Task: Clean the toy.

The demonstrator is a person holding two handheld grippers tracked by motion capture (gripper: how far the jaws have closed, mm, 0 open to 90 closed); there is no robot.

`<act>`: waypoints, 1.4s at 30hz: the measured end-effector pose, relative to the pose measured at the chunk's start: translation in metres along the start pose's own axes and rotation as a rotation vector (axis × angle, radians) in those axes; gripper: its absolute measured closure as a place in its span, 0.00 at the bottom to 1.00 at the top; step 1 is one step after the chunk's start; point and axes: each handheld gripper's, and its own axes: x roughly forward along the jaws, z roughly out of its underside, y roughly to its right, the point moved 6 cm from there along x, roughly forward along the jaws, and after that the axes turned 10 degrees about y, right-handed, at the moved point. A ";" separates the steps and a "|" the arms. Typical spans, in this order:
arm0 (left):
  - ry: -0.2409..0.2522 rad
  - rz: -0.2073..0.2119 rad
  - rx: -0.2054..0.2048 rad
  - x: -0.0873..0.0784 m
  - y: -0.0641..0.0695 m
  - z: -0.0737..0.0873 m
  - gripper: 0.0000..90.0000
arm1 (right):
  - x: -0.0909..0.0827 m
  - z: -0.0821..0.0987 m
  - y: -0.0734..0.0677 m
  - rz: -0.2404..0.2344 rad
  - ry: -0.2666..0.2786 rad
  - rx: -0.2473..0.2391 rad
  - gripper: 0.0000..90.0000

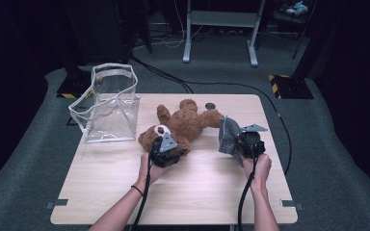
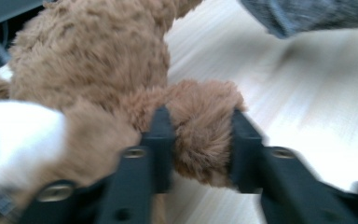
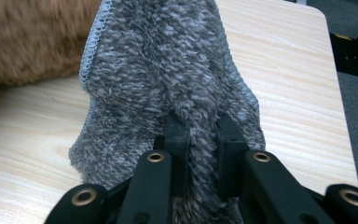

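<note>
At the centre of the high view, the left gripper (image 1: 165, 147) clamps a paw of the bear (image 1: 185, 122), which lies mid-table. Right of it, the right gripper (image 1: 243, 142) is closed on a grey cloth (image 1: 227, 134). A clear bag (image 1: 111, 103) stands at upper left.

Light wooden table (image 1: 192, 192), brown teddy bear (image 1: 185, 122) lying at its middle, clear plastic bag (image 1: 108, 103) standing at the far left corner, small dark round object (image 1: 210, 106) near the far edge
</note>
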 end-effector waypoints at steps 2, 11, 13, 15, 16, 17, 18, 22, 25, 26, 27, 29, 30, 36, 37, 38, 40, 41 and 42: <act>0.007 -0.051 -0.024 -0.006 -0.005 -0.001 0.54 | 0.001 0.001 -0.001 -0.004 -0.003 -0.003 0.88; 0.073 -0.189 -0.128 -0.045 -0.035 -0.011 0.28 | 0.003 0.000 -0.003 -0.008 -0.003 -0.003 0.87; 0.065 -0.243 -0.162 -0.049 -0.046 -0.008 0.25 | 0.003 -0.001 -0.004 -0.011 -0.001 -0.005 0.87; 0.026 -0.293 -0.213 -0.051 -0.059 -0.001 0.22 | 0.003 -0.002 -0.005 -0.015 0.000 -0.009 0.87; 0.012 -0.311 -0.244 -0.051 -0.065 0.003 0.19 | 0.003 -0.002 -0.004 -0.016 -0.003 -0.016 0.87; -0.002 -0.328 -0.271 -0.050 -0.071 0.007 0.18 | 0.003 -0.003 -0.005 -0.014 0.001 -0.007 0.87; -0.006 -0.338 -0.296 -0.049 -0.076 0.010 0.17 | 0.003 -0.004 -0.005 -0.014 -0.001 -0.009 0.87; -0.064 -0.317 -0.352 -0.038 -0.085 0.017 0.12 | 0.002 -0.006 -0.005 -0.015 0.002 -0.013 0.87; -0.106 -0.282 -0.366 -0.031 -0.084 0.025 0.13 | 0.001 -0.008 -0.005 -0.020 0.005 -0.025 0.87; -0.102 -0.282 -0.374 -0.029 -0.084 0.027 0.14 | 0.001 -0.008 -0.005 -0.018 0.003 -0.021 0.87; -0.099 -0.263 -0.375 -0.029 -0.083 0.028 0.18 | 0.000 -0.008 -0.004 -0.016 0.003 -0.021 0.87; -0.100 -0.247 -0.364 -0.030 -0.082 0.031 0.30 | -0.001 -0.009 -0.003 -0.013 0.004 -0.015 0.87; -0.093 -0.232 -0.364 -0.030 -0.083 0.033 0.38 | -0.001 -0.009 -0.003 -0.015 0.005 -0.011 0.87; -0.039 -0.171 -0.300 -0.031 -0.083 0.039 0.70 | -0.006 -0.015 -0.001 -0.015 0.017 -0.024 0.87; -0.032 -0.161 -0.295 -0.031 -0.083 0.039 0.72 | -0.006 -0.017 -0.002 -0.015 0.022 -0.014 0.88; -0.027 -0.146 -0.267 -0.033 -0.082 0.038 0.73 | -0.007 -0.018 -0.001 -0.015 0.025 -0.021 0.87; -0.011 -0.125 -0.243 -0.033 -0.081 0.038 0.75 | -0.009 -0.021 -0.001 -0.016 0.025 -0.024 0.88; -0.015 -0.122 -0.235 -0.033 -0.081 0.039 0.75 | -0.009 -0.023 -0.002 -0.013 0.030 -0.021 0.88; -0.016 -0.118 -0.233 -0.034 -0.081 0.038 0.75 | -0.010 -0.025 -0.001 -0.012 0.032 -0.026 0.88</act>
